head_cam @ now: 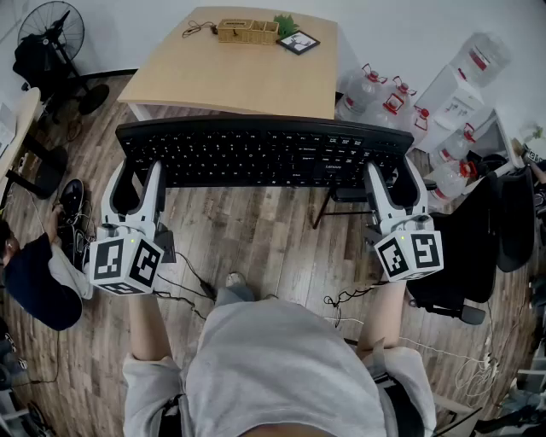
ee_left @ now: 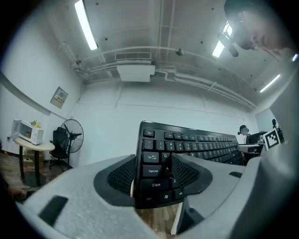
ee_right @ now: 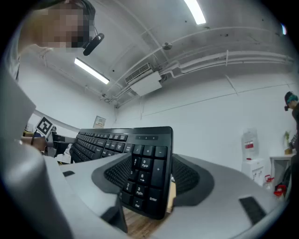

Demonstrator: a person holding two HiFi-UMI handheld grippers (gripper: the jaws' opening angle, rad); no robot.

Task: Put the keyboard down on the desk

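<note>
A long black keyboard (head_cam: 260,152) hangs level in the air over the wooden floor, just in front of the light wooden desk (head_cam: 239,81). My left gripper (head_cam: 136,172) is shut on its left end, and in the left gripper view the pads (ee_left: 122,175) press on the keyboard (ee_left: 196,142) around the Shift and Caps Lock keys. My right gripper (head_cam: 391,175) is shut on the right end. There the pads (ee_right: 187,179) clamp the number pad of the keyboard (ee_right: 100,139).
On the desk's far edge stand a wicker basket (head_cam: 247,32), a small plant (head_cam: 285,23) and a picture frame (head_cam: 299,43). Water bottles (head_cam: 384,98) crowd the floor at right, with a black office chair (head_cam: 478,239). A fan (head_cam: 51,30) and a seated person (head_cam: 34,277) are at left.
</note>
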